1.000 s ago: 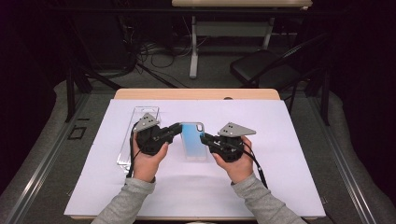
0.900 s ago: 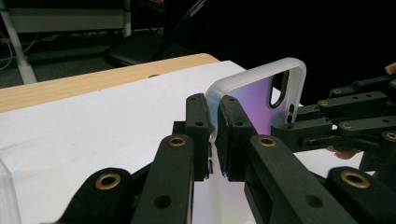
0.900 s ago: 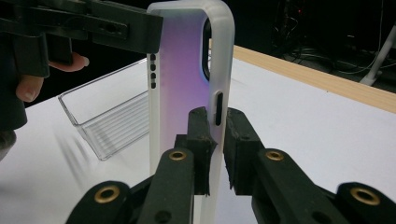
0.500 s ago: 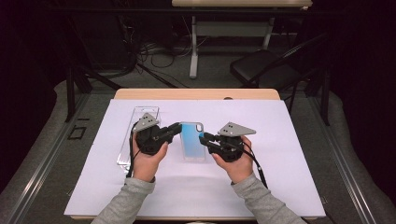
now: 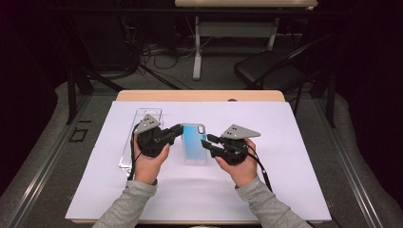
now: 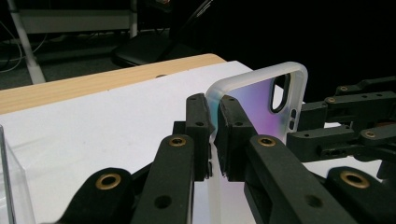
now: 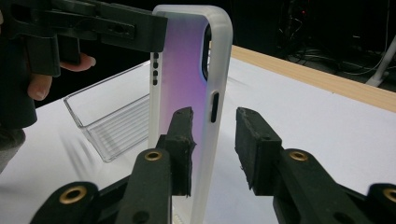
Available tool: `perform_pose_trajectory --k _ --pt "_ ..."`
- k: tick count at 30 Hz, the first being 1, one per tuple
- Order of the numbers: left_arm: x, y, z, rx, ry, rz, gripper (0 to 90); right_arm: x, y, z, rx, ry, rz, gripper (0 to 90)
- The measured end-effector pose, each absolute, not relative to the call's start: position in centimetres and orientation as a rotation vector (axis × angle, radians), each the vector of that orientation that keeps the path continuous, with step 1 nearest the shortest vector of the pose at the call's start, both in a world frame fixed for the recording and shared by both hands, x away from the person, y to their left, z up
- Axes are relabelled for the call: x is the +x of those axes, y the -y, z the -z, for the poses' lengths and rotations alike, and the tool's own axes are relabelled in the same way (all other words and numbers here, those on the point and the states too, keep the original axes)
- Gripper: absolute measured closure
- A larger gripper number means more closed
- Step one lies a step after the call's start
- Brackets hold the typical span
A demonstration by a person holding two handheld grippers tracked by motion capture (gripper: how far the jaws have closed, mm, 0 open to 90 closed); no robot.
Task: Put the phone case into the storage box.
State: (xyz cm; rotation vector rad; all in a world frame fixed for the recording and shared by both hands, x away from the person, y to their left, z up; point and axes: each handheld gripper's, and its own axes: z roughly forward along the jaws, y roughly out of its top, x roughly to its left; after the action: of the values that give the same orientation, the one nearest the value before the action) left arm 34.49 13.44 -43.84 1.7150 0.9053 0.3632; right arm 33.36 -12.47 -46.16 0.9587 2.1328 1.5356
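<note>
Frosted, round-cornered phone case (image 7: 187,84), iridescent back

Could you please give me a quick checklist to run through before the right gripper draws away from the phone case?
1. Left gripper clamped on the phone case: ok; its pads pinch the frosted side rim.
2. Right gripper released: ok; its jaws have just been opening, and the case's other rim sits between them with a gap on one side. Whether the other pad touches: cannot tell.
3. Case steady on one grip: cannot tell; the hold is on a thin edge alone.
4. Clear plastic tray apart from the case: ok; it lies beside the left hand.
5. White sheet bare behind the right hand for pulling back: ok.
</note>
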Motion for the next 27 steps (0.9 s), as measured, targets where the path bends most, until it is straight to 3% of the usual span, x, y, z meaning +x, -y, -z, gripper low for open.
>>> perform_pose_trajectory --k 18,27 --pt "35.2 -15.7 43.6 1.662 -0.952 -0.414 84.2 33.6 12.6 46.2 0.96 -2.133 -1.519 60.7" --pt "35.6 -17.0 43.4 1.64 -0.977 -0.437 84.2 33.8 12.7 46.3 0.959 -2.123 -1.497 53.5"
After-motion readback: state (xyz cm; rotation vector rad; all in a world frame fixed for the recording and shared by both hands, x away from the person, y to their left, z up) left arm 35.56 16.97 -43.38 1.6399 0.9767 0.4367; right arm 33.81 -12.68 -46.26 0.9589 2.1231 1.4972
